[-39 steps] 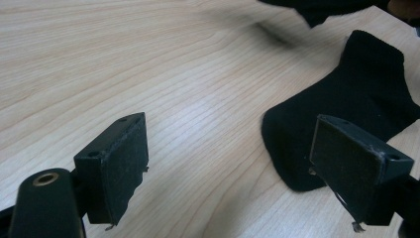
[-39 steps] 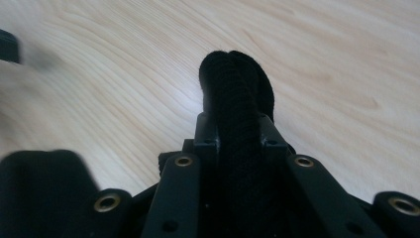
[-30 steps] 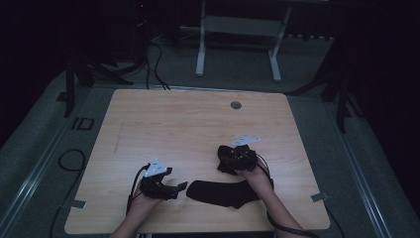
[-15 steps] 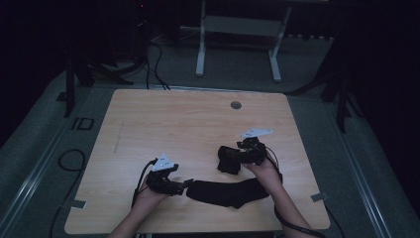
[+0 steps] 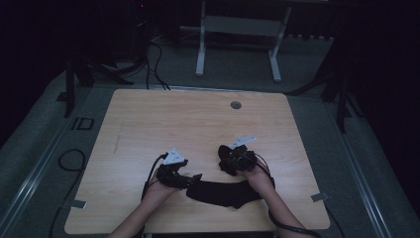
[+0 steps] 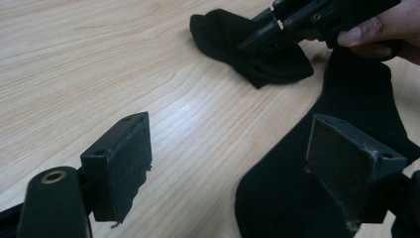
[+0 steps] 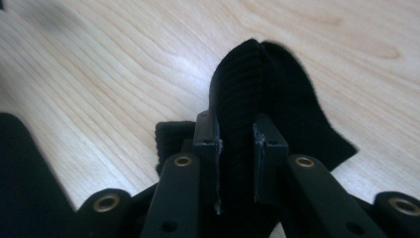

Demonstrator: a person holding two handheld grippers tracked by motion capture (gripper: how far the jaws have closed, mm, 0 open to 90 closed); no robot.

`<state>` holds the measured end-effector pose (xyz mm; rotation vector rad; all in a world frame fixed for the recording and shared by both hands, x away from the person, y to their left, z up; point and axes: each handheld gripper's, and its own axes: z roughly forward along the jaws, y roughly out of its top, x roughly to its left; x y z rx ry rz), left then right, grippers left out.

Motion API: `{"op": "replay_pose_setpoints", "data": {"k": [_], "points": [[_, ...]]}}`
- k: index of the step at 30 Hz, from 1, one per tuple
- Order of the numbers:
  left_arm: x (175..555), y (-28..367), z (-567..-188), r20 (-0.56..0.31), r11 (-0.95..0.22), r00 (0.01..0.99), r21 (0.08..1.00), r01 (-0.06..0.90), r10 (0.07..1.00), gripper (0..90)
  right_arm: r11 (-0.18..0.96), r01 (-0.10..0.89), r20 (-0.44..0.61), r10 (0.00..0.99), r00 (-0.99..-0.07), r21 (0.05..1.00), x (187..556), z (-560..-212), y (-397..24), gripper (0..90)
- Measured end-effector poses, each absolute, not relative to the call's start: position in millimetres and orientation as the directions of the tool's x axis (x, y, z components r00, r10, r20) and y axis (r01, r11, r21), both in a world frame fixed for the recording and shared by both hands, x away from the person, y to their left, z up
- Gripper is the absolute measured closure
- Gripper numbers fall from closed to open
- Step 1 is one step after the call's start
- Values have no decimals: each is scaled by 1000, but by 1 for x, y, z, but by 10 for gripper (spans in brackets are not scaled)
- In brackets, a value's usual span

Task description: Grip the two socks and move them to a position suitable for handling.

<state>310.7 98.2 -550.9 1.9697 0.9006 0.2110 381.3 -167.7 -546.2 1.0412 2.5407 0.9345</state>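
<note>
I work at a pale wooden table with a gripper in each hand. My right gripper has just been closing, and its jaws now pinch a folded ridge of a black sock, which sits bunched near the table's front right. My left gripper stands spread wide, holding nothing, one jaw over bare wood and the other over a second black sock that lies flat along the table's front edge between my hands.
</note>
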Motion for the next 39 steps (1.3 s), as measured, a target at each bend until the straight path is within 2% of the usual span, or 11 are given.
{"op": "replay_pose_setpoints", "data": {"k": [6,10,13,17,22,28,33,39], "points": [[314,91,-548,-186,-312,725,811,494,663,210,446,518,81,696,-714,730,372,-517,-176,772],[316,86,-544,-169,-314,730,822,475,662,220,421,478,109,652,-750,771,362,-492,-179,772],[318,85,-537,-157,-312,737,834,456,658,271,406,463,140,614,-777,788,352,-480,-180,771],[322,84,-525,-131,-306,742,853,423,658,320,427,431,136,567,-812,795,336,-476,-178,770],[327,84,-511,-118,-302,758,869,392,642,331,433,414,132,547,-827,801,325,-476,-177,770],[345,86,-499,-258,-214,759,861,461,597,332,449,397,117,532,-839,801,317,-475,-177,769],[351,76,-502,-287,-285,800,827,484,526,334,457,378,92,534,-840,805,316,-475,-175,767],[350,70,-505,-308,-305,831,825,476,463,532,458,375,87,536,-840,806,318,-475,-175,768]]}}
